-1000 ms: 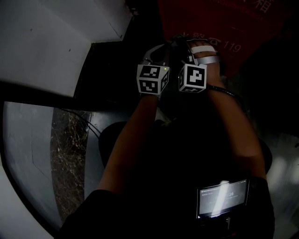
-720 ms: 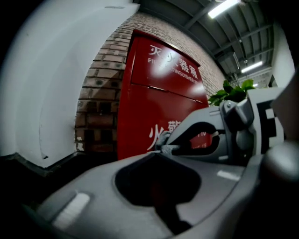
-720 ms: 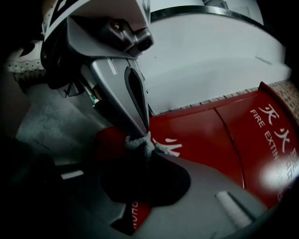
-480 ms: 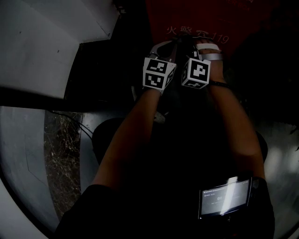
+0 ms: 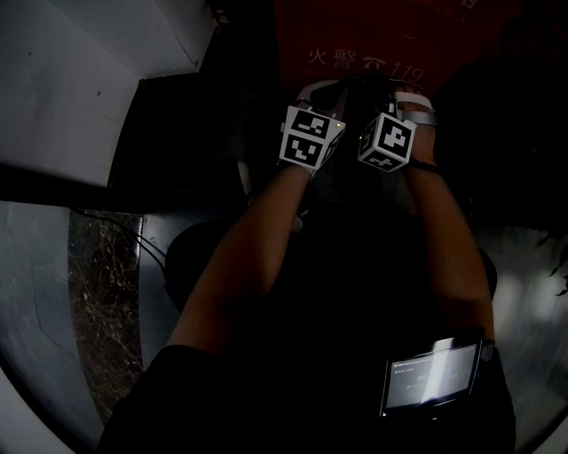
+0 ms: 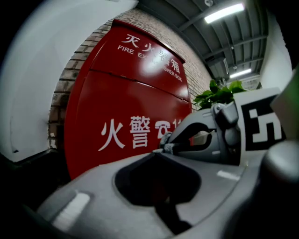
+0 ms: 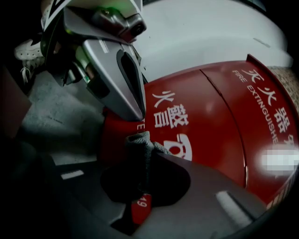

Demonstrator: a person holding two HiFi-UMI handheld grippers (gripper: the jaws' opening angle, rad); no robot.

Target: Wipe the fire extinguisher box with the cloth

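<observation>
**Cloth pinched at the front of the red box**

From the head view: looking steeply down in dim light along two bare forearms point(image 5: 244, 266) to the left gripper point(image 5: 319, 93) and the right gripper point(image 5: 399, 96), held close side by side with their marker cubes point(image 5: 306, 139) just apart. Directly beyond them, facing the red fire extinguisher box point(image 5: 373, 40), with white characters and "119" on its front. Low at the right, catching a lit screen point(image 5: 432, 377). Too dark here to read the jaws or find the cloth.

From the left gripper view: looking along the left gripper point(image 6: 160, 150), jaws drawn together and empty. Just past their tips, meeting a tuft of grey cloth point(image 6: 167, 145) pinched in the nose of the right gripper point(image 6: 172, 141), which reaches in from the right. Cannot tell whether the left tips touch that tuft. Behind, taking in the box point(image 6: 121, 102) upright against a brick wall point(image 6: 65, 88), a leafy plant point(image 6: 219, 95) past its right edge, strip lights point(image 6: 224, 13) overhead.

From the right gripper view: looking along the right gripper point(image 7: 148, 156), jaws clamped on the cloth point(image 7: 139, 142), one fold standing up between them, near the box point(image 7: 210, 121) front by its white telephone symbol. Above, finding the left gripper point(image 7: 136, 112) pointing down from the upper left, tip just over the cloth. At the left, glimpsing grey floor point(image 7: 60, 121) and a white shoe point(image 7: 28, 49).
</observation>
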